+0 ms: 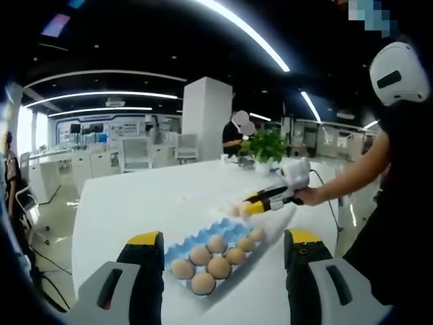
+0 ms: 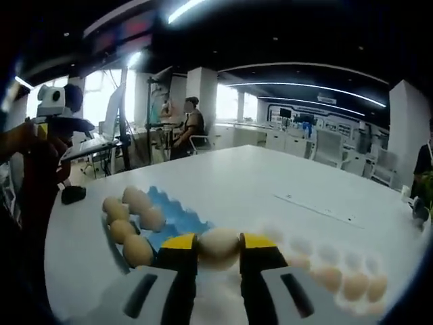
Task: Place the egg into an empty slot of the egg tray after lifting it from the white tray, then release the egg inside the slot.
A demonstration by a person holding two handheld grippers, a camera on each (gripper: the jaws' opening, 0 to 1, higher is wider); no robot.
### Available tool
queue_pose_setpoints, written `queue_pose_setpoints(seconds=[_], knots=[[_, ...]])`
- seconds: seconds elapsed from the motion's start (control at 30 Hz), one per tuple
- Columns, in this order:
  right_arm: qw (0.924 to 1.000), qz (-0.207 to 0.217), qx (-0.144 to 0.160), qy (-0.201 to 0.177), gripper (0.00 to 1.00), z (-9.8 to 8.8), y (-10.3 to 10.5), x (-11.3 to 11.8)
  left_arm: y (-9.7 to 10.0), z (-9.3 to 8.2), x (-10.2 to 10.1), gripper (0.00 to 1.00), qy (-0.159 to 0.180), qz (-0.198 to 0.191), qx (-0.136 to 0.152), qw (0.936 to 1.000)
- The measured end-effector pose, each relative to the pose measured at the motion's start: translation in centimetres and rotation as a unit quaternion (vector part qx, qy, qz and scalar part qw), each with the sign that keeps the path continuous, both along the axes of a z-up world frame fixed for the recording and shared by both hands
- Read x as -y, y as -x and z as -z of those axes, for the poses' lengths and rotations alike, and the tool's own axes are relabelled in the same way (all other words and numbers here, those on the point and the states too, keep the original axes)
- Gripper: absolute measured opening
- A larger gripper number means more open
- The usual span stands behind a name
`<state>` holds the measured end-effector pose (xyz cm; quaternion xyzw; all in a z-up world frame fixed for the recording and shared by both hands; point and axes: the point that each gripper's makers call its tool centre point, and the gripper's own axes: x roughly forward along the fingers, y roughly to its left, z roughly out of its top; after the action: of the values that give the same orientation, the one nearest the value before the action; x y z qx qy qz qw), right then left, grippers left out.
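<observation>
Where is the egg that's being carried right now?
In the right gripper view the egg is pinched between the right gripper fingers at bottom centre, with the blue egg tray to its left and the white tray to its right.

Left gripper [image 1: 223, 254] jaws gape above the blue egg tray [image 1: 177, 249] of eggs [image 1: 218, 267].

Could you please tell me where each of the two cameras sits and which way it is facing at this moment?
Left gripper view: rides the left hand-held gripper, jaws apart, facing across the white table at the blue egg tray; the right hand-held gripper and the person's arm show.
Right gripper view: rides the right hand-held gripper, shut on an egg, above the blue egg tray and white tray.
Shared: table, blue egg tray.
</observation>
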<state>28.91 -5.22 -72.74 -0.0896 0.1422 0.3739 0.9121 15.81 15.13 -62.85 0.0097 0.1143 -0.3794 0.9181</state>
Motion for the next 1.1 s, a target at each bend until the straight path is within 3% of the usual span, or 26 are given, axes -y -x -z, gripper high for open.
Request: queue_pose_setpoints(seconds=[0.5,1.1], knots=[[0.9992,-0.039,-0.005,-0.002,0.24,0.4,0.6,-4.1,0.0,0.2,-0.2,0.73,0.000,-0.001,-0.002,1.0000],[0.9954,-0.091,-0.023,0.023,0.24,2.7,1.4,-7.4,0.0,0.4,-0.6,0.73,0.001,-0.007,-0.004,1.0000]])
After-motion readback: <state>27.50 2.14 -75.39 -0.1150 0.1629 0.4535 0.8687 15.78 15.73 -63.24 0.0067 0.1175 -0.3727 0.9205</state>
